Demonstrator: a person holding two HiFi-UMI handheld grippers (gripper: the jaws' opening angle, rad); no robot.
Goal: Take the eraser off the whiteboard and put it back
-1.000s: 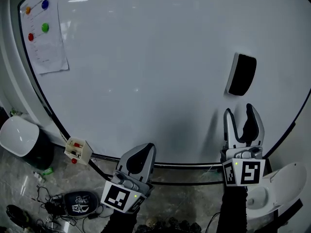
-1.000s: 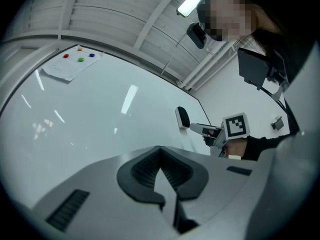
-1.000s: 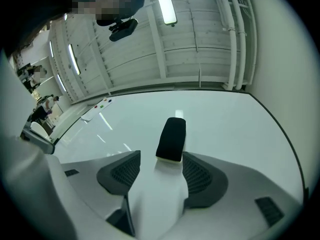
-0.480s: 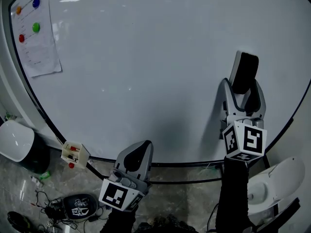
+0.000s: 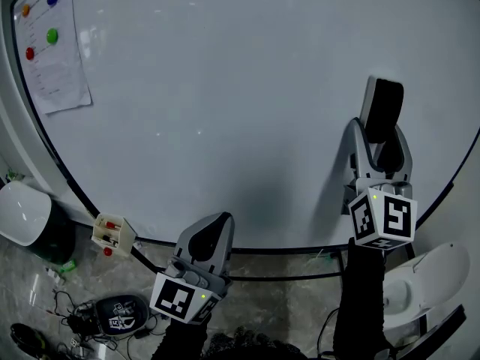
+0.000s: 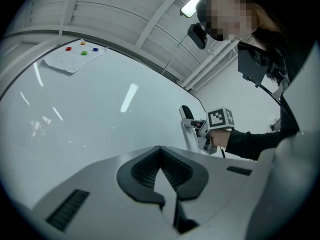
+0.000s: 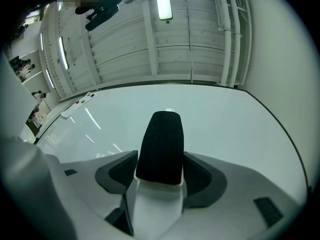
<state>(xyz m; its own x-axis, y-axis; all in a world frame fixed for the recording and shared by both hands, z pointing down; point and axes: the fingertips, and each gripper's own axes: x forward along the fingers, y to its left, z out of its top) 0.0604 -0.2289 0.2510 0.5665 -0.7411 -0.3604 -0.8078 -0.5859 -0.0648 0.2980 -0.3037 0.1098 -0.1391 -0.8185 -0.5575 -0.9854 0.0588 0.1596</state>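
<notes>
Far R: black felt eraser on white whiteboard, btwn right gripper jaws. Far L: paper sheet w/ round magnets. Near: left gripper, at board edge.

Eraser: lower end hidden between jaws of right claw; whether it touches whiteboard cannot tell. Whiteboard runs out of frame at top. Paper sheet upper left clipped by frame edge, print too small to read. Small box at board's lower corner: contents too small to name. Floor clutter dim, indistinct.
</notes>
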